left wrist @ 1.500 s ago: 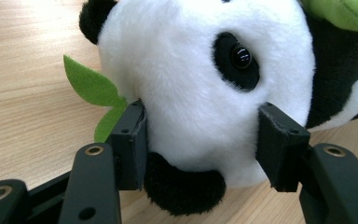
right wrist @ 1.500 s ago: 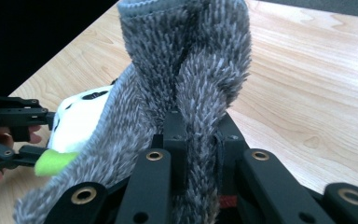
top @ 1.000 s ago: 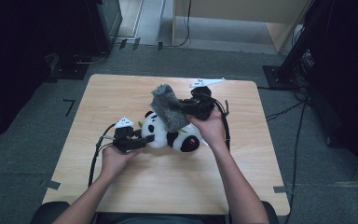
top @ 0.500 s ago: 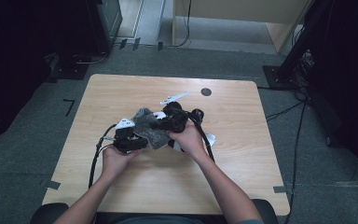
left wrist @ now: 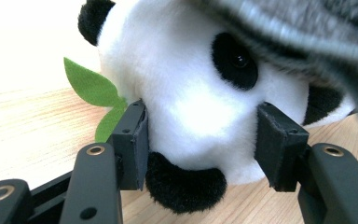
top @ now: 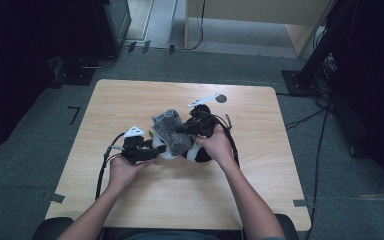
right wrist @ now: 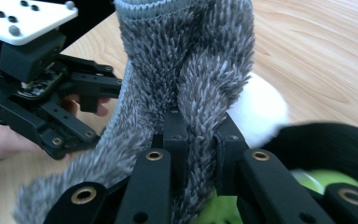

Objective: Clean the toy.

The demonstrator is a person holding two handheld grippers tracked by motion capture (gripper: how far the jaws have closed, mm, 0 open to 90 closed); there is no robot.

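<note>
At mid-table, a panda toy is held by one gripper while the other holds a grey furry cloth over it.

Nearest the person, the left gripper (top: 156, 148) lies low on the wooden table (top: 130, 100), and in the left gripper view its pads (left wrist: 134, 140) press both sides of the white head of the panda toy (left wrist: 200, 107), so it is clamped on the toy. Green felt leaves (left wrist: 91, 88) stick out beside the panda toy's head, against the near pad. Just beyond the panda toy, the right gripper (top: 186, 129) has its jaws pinched tight on a fold of the grey furry cloth (top: 170, 131), which hangs over the toy's top. Farther from the panda toy, a dark round spot (top: 221, 98) sits near the table's far edge.
</note>
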